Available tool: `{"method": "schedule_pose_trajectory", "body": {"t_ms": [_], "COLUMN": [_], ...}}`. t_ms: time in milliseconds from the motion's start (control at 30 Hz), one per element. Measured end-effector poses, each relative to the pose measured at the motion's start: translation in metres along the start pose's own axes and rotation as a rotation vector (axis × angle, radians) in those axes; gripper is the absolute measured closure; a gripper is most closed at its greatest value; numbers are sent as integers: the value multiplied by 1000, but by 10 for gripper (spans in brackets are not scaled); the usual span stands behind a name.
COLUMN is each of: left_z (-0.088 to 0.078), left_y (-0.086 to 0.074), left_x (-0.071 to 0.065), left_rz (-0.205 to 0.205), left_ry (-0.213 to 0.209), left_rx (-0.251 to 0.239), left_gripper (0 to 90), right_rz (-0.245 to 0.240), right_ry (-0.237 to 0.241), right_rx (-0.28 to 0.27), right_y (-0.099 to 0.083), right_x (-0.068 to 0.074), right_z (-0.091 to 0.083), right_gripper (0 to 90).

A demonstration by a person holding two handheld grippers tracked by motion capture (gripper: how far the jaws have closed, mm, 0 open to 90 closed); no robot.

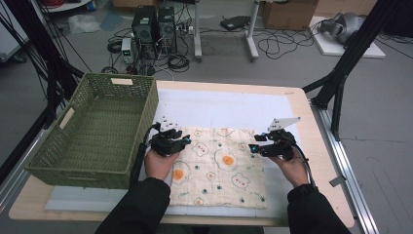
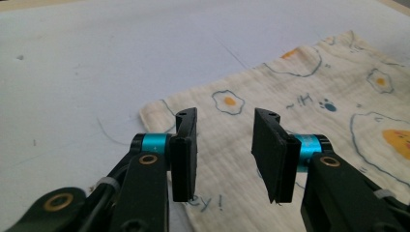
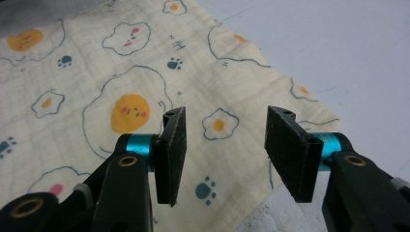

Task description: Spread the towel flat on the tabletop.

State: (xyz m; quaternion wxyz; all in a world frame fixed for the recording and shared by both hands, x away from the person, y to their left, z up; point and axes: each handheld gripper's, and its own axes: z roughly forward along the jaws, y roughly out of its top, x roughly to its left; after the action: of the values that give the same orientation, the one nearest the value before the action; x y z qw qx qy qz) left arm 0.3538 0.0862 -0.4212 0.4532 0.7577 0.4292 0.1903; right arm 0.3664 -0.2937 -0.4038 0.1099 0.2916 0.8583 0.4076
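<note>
A cream cloth (image 1: 219, 165) printed with fried eggs and paw marks lies flat on the white mat (image 1: 224, 109). My left gripper (image 1: 187, 140) hovers over the cloth's far left corner (image 2: 154, 108), open, with nothing between its pads. My right gripper (image 1: 252, 147) hangs over the far right corner (image 3: 319, 116), also open and empty. In the left gripper view the cloth (image 2: 300, 96) lies beneath and beyond my left gripper (image 2: 225, 150). In the right gripper view the cloth (image 3: 121, 72) spreads under my right gripper (image 3: 225, 154).
A green woven basket (image 1: 68, 146) stands at the table's left, close to my left hand. The white mat reaches the far edge of the wooden table (image 1: 302, 105). Black frame legs (image 1: 341, 73) rise at the right.
</note>
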Motion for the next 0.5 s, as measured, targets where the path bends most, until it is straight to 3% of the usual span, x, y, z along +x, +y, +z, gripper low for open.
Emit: {"method": "schedule_pose_trajectory", "body": {"t_ms": [67,167,233,500], "left_z": [-3,-4,-5,-7], "left_y": [-1,-1,-1,-1], "left_x": [-2,-2,-3,-3], "left_rz": [12,7,8,8], "left_ry": [-11,-22,-26,-27], "left_rx": [-12,-16,-19,-14], "left_gripper": [608,593,583,575], "right_rz": [-4,33,50,38], "right_ry": [-14,2,19,15], "right_rx": [-12,-8,-11,-14], "right_y": [-9,-20,-22,-23], "right_x": [2,1,1,7], "right_z": [-2,-2,-2,0], "right_gripper": [482,447,438,414]}}
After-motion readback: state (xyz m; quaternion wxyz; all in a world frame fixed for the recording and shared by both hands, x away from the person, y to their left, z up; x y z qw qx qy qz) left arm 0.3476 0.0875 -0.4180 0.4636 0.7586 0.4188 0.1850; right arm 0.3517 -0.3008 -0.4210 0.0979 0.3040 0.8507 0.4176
